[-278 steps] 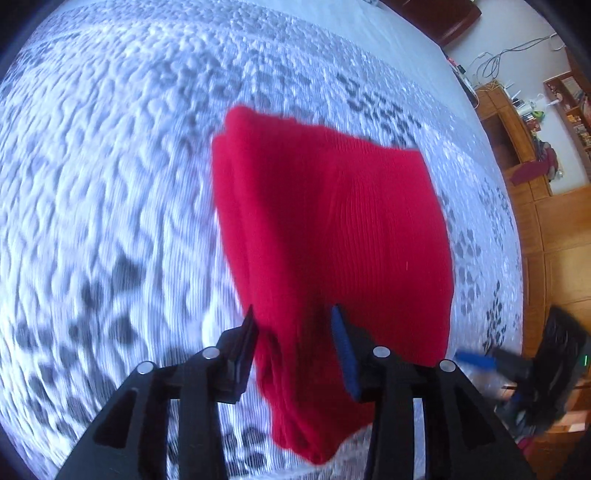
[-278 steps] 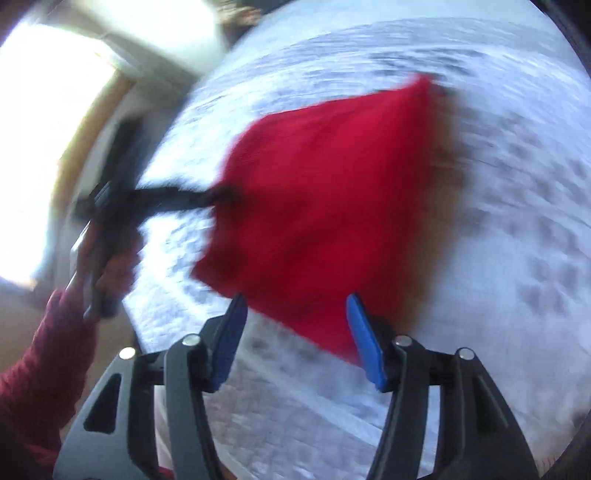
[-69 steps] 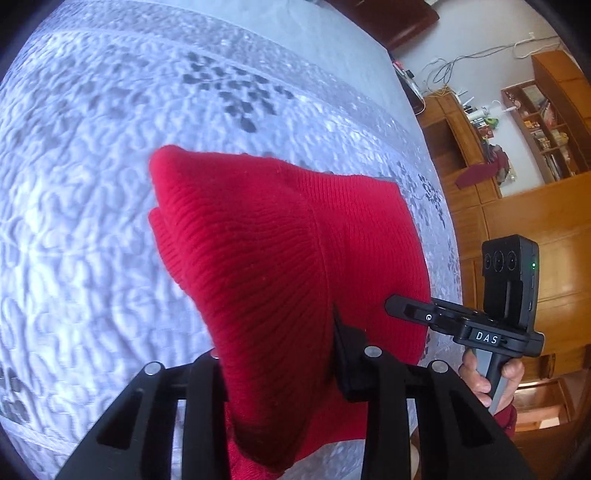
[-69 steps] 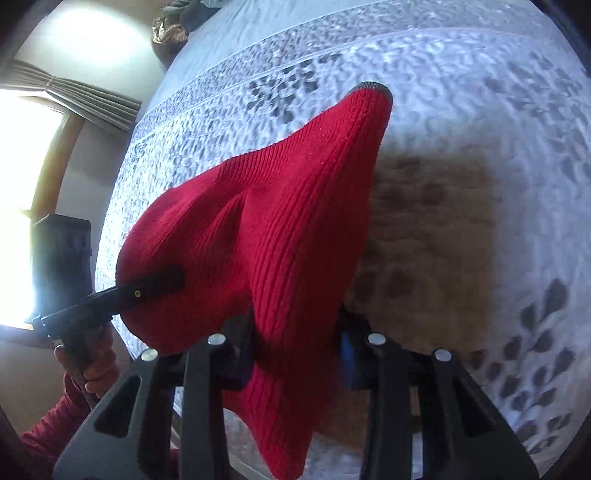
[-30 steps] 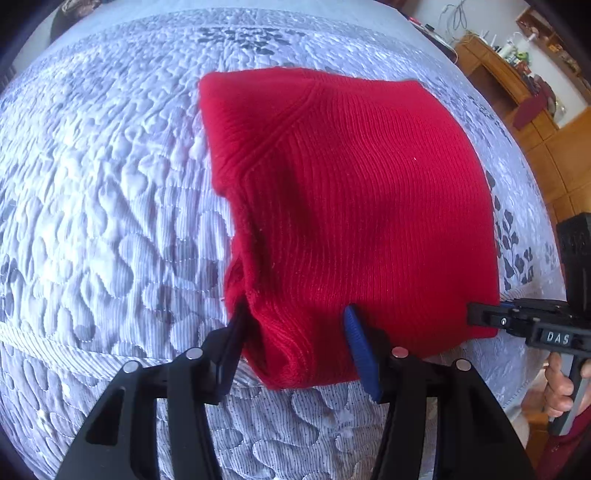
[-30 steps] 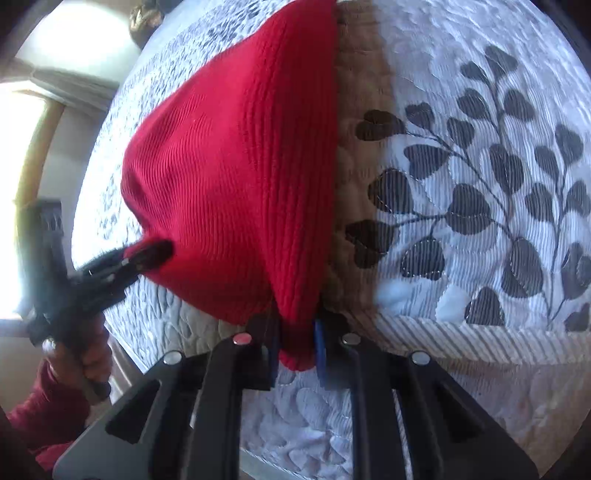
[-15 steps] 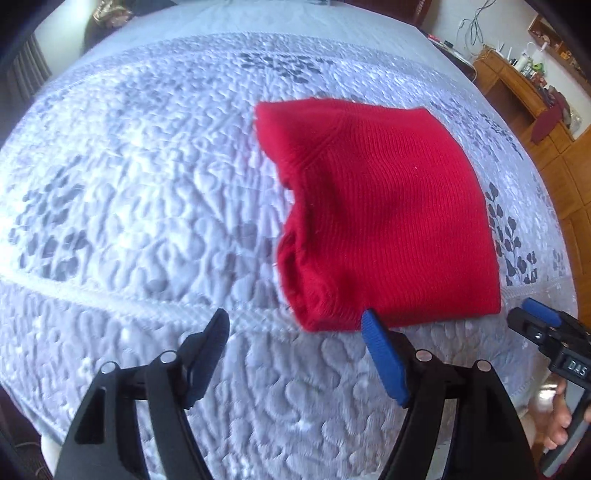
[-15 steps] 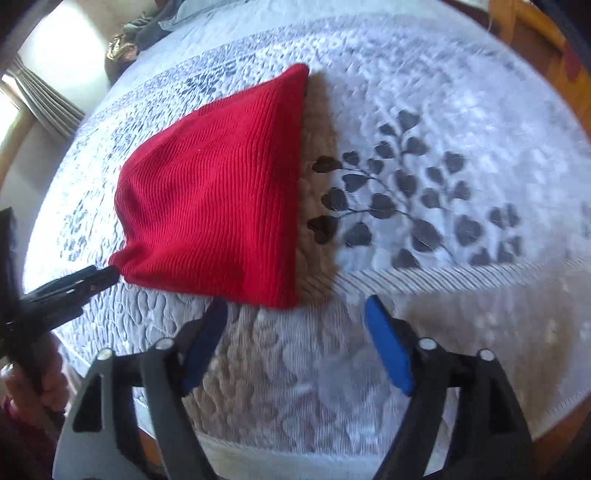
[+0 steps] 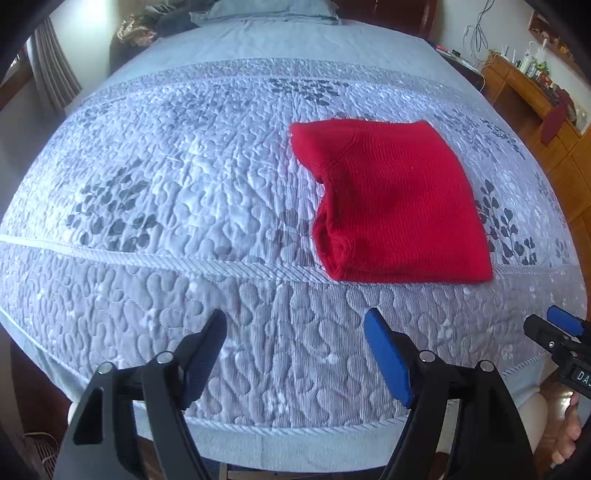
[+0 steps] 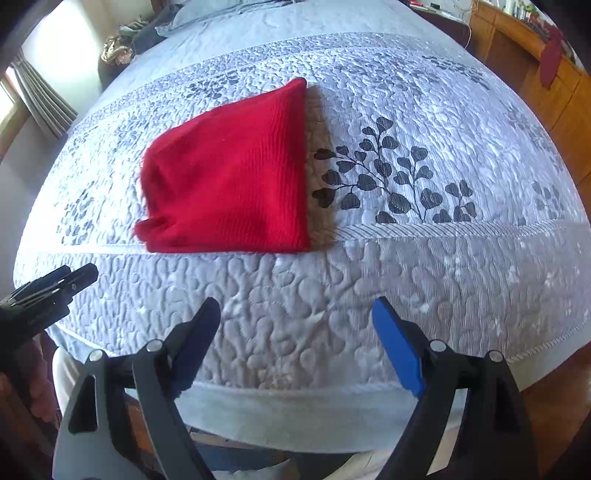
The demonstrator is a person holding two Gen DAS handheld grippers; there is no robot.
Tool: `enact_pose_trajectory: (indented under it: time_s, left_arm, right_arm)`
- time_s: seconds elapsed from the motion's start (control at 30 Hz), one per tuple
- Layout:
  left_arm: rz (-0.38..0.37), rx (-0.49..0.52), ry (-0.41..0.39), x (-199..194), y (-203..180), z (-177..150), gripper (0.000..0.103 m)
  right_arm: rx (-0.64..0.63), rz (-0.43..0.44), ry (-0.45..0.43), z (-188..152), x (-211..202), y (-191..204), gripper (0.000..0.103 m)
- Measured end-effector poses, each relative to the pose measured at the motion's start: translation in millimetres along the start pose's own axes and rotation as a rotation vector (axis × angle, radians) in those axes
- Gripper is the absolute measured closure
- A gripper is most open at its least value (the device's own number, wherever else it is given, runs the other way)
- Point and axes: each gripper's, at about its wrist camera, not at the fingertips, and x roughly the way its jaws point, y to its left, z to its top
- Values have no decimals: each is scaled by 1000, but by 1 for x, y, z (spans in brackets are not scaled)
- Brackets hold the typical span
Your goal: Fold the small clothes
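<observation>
A red knit garment [image 9: 395, 203] lies folded into a flat rectangle on the quilted grey bedspread [image 9: 177, 192]. It also shows in the right wrist view [image 10: 229, 177]. My left gripper [image 9: 295, 325] is open and empty, held back near the bed's front edge, apart from the garment. My right gripper [image 10: 295, 314] is open and empty, also back over the front edge. The right gripper's tip shows at the far right of the left wrist view [image 9: 554, 328]. The left gripper shows at the left edge of the right wrist view [image 10: 55, 284].
The bedspread [image 10: 424, 258] has dark leaf prints and a stitched band across it. Pillows [image 9: 266, 11] lie at the head of the bed. Wooden cabinets [image 9: 535, 96] stand to the right, curtains [image 9: 51, 77] to the left.
Both grippers let go of the folded red garment, opened wide and drew back toward the bed's front edge. The garment now lies flat on the bedspread.
</observation>
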Motion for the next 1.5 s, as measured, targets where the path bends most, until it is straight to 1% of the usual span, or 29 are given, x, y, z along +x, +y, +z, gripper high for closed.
enact_pose_trajectory:
  time_s: [0.1,0.17,0.47,0.67,0.8,0.93,1.2,1.5]
  left_arm:
    - [25,13,-25,-14,-4,-3,24]
    - [41,19,-44,-25,-5,-5,21]
    - [33,53,-110,-64,-15,-3,20]
    - [34,72,-137,-77,-22,-4,17]
    - [39,86,-138,-80,-25,-6,17]
    - [52,97,-141,-81,-28,-6,16]
    - [62,95,-133,-78,-27,-5,16]
    - [71,99,-113,-70,-27,-3,15]
  right_arm:
    - [-9,-17,-6,-5,-10,5,17]
    - [-6,-6,-6,-6,-14,9,17]
    - [-14,5,-25,-5,-33,22,17]
    - [-10,-4,-36,-3,-42,26,14]
    - [-8,9,-25,-4,-45,29,14]
    - [-16,-7,-30,-4,-47,33,13]
    - [-16,-8,-37,0,-50,34,13]
    - [-24,-12,-15,4,-39,37,13]
